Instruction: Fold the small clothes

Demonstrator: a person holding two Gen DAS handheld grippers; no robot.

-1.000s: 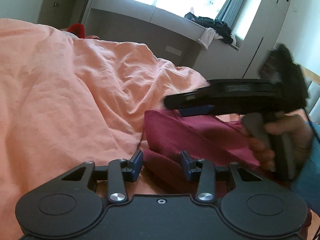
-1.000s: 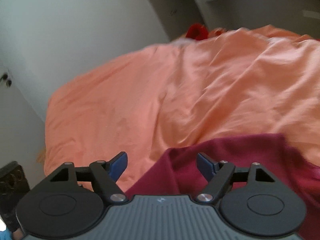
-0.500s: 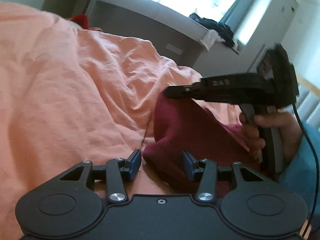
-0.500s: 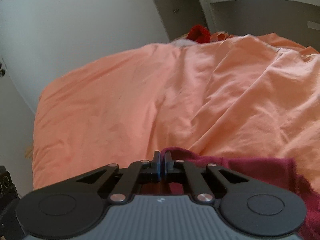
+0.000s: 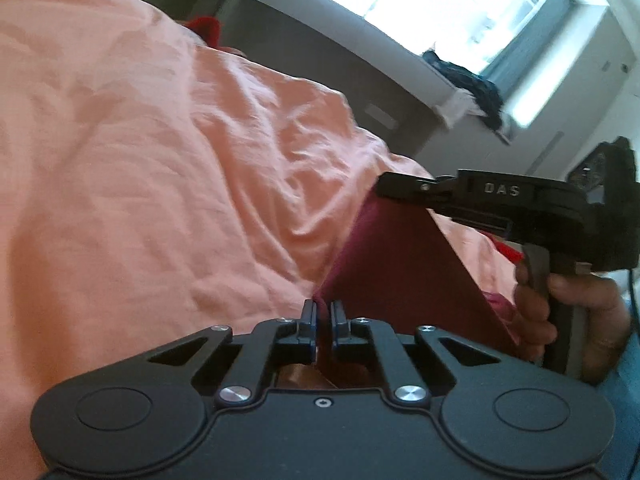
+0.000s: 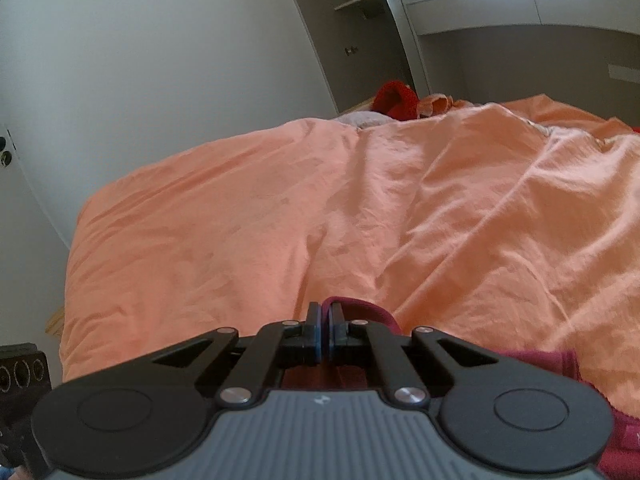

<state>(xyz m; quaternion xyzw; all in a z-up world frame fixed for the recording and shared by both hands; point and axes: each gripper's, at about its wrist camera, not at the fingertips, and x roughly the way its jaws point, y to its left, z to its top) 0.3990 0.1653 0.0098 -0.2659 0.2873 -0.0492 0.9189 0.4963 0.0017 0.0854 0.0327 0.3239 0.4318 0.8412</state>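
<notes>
Garment (image 5: 400,264), maroon, hangs taut above the bed (image 5: 160,160), pinched by both the left tool (image 5: 323,312) and right tool (image 6: 325,314). "DAS" is readable on the right tool in left view only.

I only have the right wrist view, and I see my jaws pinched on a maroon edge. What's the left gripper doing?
Observer: The left gripper has just closed its jaws on another corner of the maroon garment.
Operator: Is the cloth slack between the two grippers?
Observer: No. It runs as a taut, flat sheet up to the right gripper, which holds its corner higher in the left wrist view, above the orange duvet.
Operator: Anything near the right gripper's handle?
Observer: Only the hand wrapped around it, with more maroon cloth bunched just below the fingers.
</notes>
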